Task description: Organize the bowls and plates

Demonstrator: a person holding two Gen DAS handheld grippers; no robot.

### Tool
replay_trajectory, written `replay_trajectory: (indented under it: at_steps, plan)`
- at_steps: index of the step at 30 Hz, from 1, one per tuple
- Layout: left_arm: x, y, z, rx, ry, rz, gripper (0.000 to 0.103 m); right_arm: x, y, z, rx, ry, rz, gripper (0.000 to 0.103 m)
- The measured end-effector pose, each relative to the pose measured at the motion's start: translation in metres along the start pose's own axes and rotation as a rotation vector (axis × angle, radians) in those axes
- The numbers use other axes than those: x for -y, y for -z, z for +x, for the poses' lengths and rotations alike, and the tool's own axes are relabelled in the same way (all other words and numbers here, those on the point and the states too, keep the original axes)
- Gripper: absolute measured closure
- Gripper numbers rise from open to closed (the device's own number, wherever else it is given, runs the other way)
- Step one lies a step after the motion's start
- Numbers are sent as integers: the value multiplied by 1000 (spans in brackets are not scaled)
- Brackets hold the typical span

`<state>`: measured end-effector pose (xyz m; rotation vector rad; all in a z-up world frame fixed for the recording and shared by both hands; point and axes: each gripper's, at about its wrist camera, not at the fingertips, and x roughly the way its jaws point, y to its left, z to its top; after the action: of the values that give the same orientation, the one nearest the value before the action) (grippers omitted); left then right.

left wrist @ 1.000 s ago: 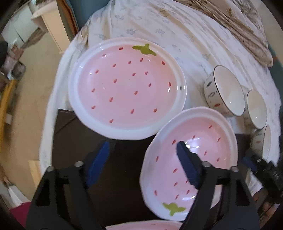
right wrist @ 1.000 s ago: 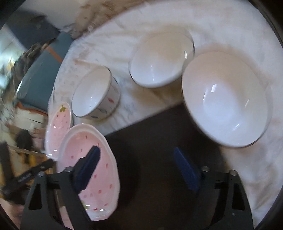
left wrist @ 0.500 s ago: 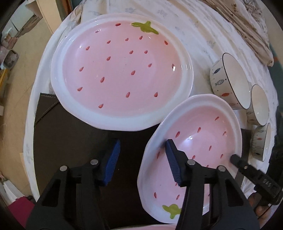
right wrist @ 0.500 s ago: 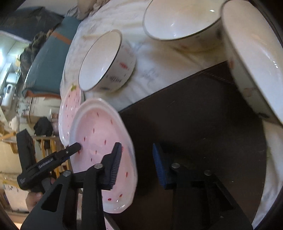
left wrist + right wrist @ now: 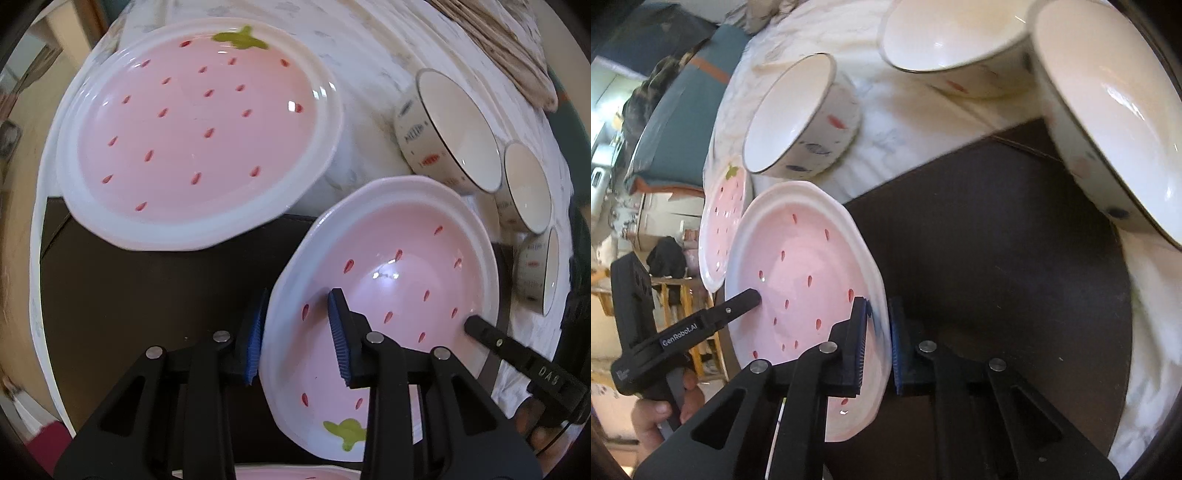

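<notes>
A pink strawberry plate (image 5: 399, 295) with a white rim lies on a dark mat (image 5: 147, 295). My left gripper (image 5: 297, 332) straddles its left rim, one blue pad outside and one over the pink inside. Its jaws are closing, and a gap still shows at the inner pad. My right gripper (image 5: 877, 343) is shut on the opposite rim of the same plate (image 5: 801, 273). One finger (image 5: 487, 336) of the right gripper shows at the plate's right side in the left wrist view. A finger (image 5: 738, 302) of the left gripper rests inside the plate in the right wrist view.
A larger strawberry plate (image 5: 199, 136) sits at the back left, half on the mat. Another pink plate's edge (image 5: 295, 474) peeks in at the bottom. Three white bowls (image 5: 801, 122) (image 5: 956, 37) (image 5: 1108, 110) stand on the white cloth (image 5: 886, 140). A person's hand (image 5: 653, 413) holds the left gripper.
Both grippers came down onto the near pink plate. The right jaws went from wide open to shut on its rim. The left jaws narrowed around the opposite rim.
</notes>
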<state>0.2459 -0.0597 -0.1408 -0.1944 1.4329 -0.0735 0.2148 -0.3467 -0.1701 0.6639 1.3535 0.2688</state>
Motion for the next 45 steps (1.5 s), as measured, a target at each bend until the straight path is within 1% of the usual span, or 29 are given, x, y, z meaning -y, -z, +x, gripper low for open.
replay_trajectory:
  at_steps: [5,7,12,20,22,25,26,28,30,33,35,38,40,45]
  plan:
    - [0,0,1,-13,7,53,72,3,1,-1,-5,-13,17,89]
    - [7,-4,5,-15,-3,67,72,6,2,2,-22,-30,29,87]
    - [21,-5,8,-12,-30,103,70,-1,-1,5,-20,-23,25,87]
    - [33,-5,11,-5,-40,101,69,-1,-1,4,-22,-18,13,86]
    - [27,5,4,11,-42,82,69,-4,-1,3,-15,-5,-14,86]
    - [33,8,1,35,-67,74,69,-12,1,3,-1,32,-82,85]
    - [34,8,-1,41,-63,79,69,-12,2,3,5,34,-89,85]
    - [40,9,-8,55,-54,86,69,-8,1,1,13,22,-56,84]
    - [41,9,-14,59,-49,82,69,-10,-1,-4,18,46,-74,84]
    - [44,10,-25,55,-34,89,69,-14,-2,-15,36,21,-88,84]
    - [42,13,-34,72,-36,97,69,-15,0,-21,45,5,-88,84]
    - [29,12,-42,82,-36,90,69,-24,8,-29,52,5,-122,84]
    - [19,22,-49,80,-26,76,69,-32,14,-34,55,-7,-144,84]
    - [0,49,-71,96,-22,82,69,-56,38,-46,54,-16,-213,84]
